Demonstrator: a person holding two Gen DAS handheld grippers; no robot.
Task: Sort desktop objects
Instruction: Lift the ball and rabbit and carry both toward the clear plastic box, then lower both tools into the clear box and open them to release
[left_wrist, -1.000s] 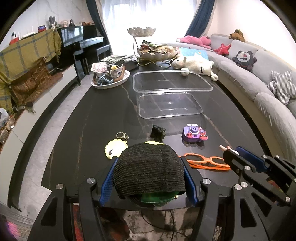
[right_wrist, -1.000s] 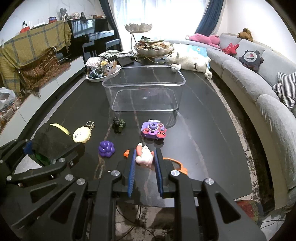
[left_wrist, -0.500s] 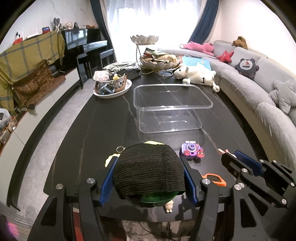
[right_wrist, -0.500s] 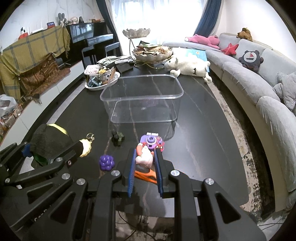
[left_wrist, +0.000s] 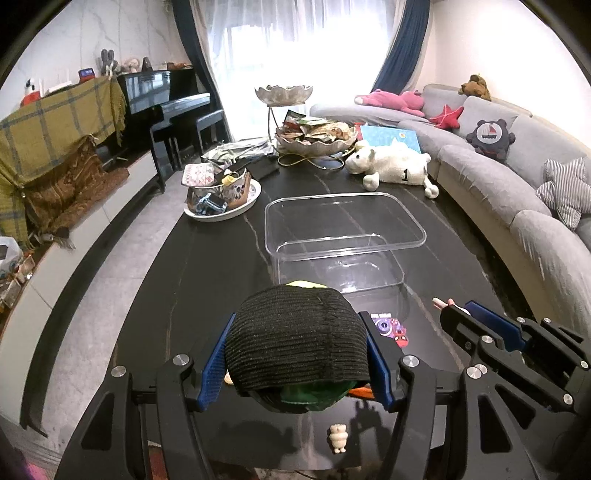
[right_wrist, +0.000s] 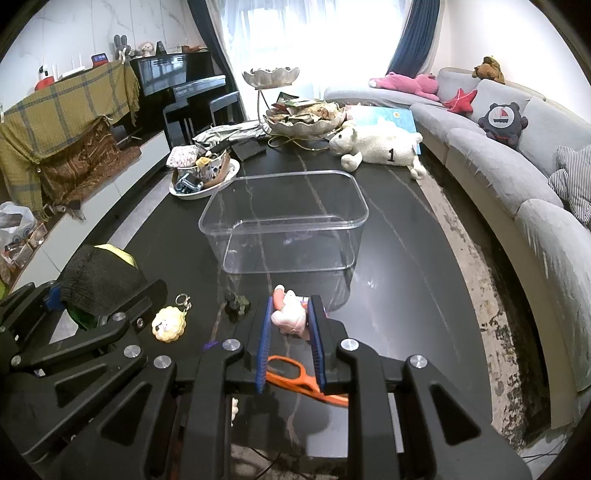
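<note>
Pig figure (right_wrist: 290, 316) in right claw (right_wrist: 290, 325), snout seemingly up-forward.

A black ribbed knit cap (left_wrist: 297, 338) is showing green underneath and a sliver of yellow behind. Blue pads (right_wrist: 263, 347) are lining the black grippers. The little figure (right_wrist: 290, 314) is looking pale pink, the glasses (right_wrist: 299, 380) orange, the lion keychain (right_wrist: 168, 324) cream-yellow. The toy camera (left_wrist: 388, 326) is showing purple. The bin (right_wrist: 284, 218) is looking clear on a black, white-veined table (right_wrist: 388, 258). An olive plaid blanket (right_wrist: 66, 107) is draping far left.
</note>
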